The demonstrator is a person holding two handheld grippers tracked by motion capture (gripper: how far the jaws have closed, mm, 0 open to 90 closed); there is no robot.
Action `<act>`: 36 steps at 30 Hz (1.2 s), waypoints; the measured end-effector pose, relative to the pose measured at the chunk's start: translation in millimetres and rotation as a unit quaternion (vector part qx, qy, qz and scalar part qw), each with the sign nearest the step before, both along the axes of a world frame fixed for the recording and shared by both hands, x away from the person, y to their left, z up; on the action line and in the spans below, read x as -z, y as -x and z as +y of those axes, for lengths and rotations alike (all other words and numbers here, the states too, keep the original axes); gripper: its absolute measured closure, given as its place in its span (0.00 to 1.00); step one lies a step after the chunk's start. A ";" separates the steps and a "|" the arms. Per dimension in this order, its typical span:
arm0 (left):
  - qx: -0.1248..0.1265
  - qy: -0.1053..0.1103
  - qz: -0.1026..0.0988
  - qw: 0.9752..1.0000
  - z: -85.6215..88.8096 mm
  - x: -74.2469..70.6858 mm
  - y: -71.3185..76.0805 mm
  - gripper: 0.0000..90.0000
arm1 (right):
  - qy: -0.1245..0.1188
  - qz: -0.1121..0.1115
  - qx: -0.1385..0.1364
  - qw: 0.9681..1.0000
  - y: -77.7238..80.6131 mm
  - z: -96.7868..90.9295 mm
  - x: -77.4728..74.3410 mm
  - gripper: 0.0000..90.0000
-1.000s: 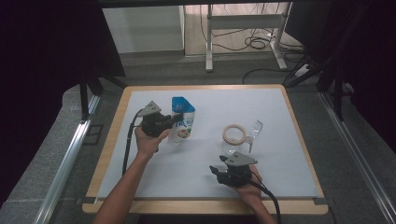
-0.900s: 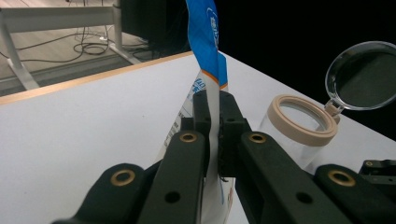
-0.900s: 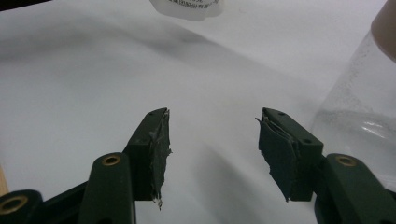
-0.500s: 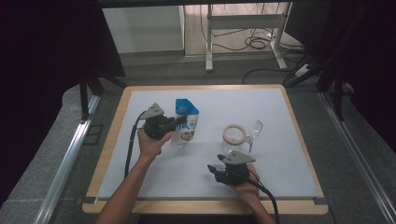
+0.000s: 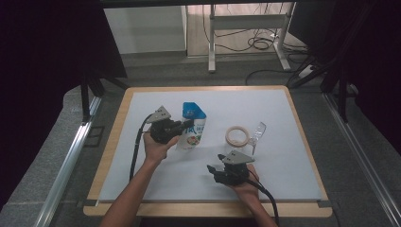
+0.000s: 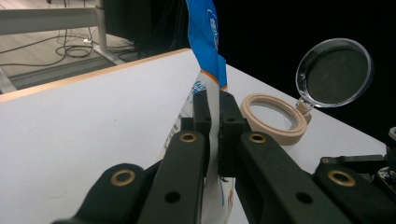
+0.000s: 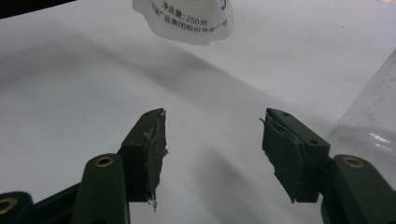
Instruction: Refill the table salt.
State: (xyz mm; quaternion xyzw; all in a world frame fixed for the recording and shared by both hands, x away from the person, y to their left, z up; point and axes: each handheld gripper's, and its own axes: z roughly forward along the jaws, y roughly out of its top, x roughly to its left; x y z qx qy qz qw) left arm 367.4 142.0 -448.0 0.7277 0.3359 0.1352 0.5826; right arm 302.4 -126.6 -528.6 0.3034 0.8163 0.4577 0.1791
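A blue-and-white pouch [image 5: 195,124] is held upright above the white mat, with my left gripper [image 5: 186,126] shut on its side edge. In the left gripper view the pouch [image 6: 208,42] rises between the two pads, which pinch the thin film at my left gripper [image 6: 214,114]. My right gripper [image 5: 213,170] sits low near the mat's front edge, pointing left. In the right gripper view my right gripper [image 7: 212,140] is open, its jaws have just been opening, and only bare mat lies between them. The pouch's white bottom [image 7: 187,21] hangs farther ahead.
A beige tape roll [image 5: 236,135] and a clear magnifying glass [image 5: 257,132] lie right of the pouch, just behind the right hand. The left gripper view shows the tape roll [image 6: 273,119] and the magnifying glass [image 6: 334,72]. The wooden table edge [image 5: 208,208] frames the mat.
The pouch in the left gripper has drifted slightly to the right and nearer the person. The right hand has stayed in place.
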 end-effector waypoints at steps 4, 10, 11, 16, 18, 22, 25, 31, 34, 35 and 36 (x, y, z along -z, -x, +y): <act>0.002 -0.001 -0.002 1.000 -2.6 -0.8 1.6 1.00 | -0.001 -0.004 0.000 1.000 -0.8 1.0 -0.3 0.44; 0.007 -0.002 -0.002 1.000 -6.3 0.4 2.2 1.00 | 0.000 -0.006 0.000 1.000 -0.9 0.8 -0.6 0.44; 0.009 -0.002 -0.002 1.000 -7.2 0.8 2.1 1.00 | 0.000 -0.006 0.000 1.000 -1.0 0.6 -0.3 0.44; 0.010 -0.002 -0.001 1.000 -9.8 0.8 2.3 1.00 | 0.001 -0.004 0.000 1.000 -1.0 0.3 0.2 0.44; 0.011 -0.002 -0.002 1.000 -10.3 0.0 2.8 1.00 | 0.001 -0.004 0.001 1.000 -1.2 0.5 0.5 0.44; 0.015 0.002 -0.004 1.000 -11.9 -2.2 4.1 1.00 | 0.001 -0.003 0.000 1.000 -1.9 1.4 1.4 0.44; 0.017 0.002 -0.005 1.000 -13.3 -4.0 5.7 1.00 | 0.005 -0.005 -0.001 1.000 -2.6 3.6 2.6 0.43; 0.024 0.003 -0.010 1.000 -17.8 -8.5 10.2 1.00 | 0.003 -0.004 -0.001 1.000 -5.3 10.8 2.5 0.43; 0.026 0.003 -0.011 1.000 -19.0 -9.7 11.2 1.00 | 0.004 -0.007 0.000 1.000 -6.0 12.9 1.8 0.43; 0.028 0.003 -0.012 1.000 -19.9 -10.7 12.2 1.00 | 0.005 -0.010 0.004 1.000 -7.2 14.6 1.4 0.43; 0.028 0.003 -0.012 1.000 -19.9 -10.7 12.2 1.00 | 0.005 -0.010 0.004 1.000 -7.2 14.6 1.4 0.43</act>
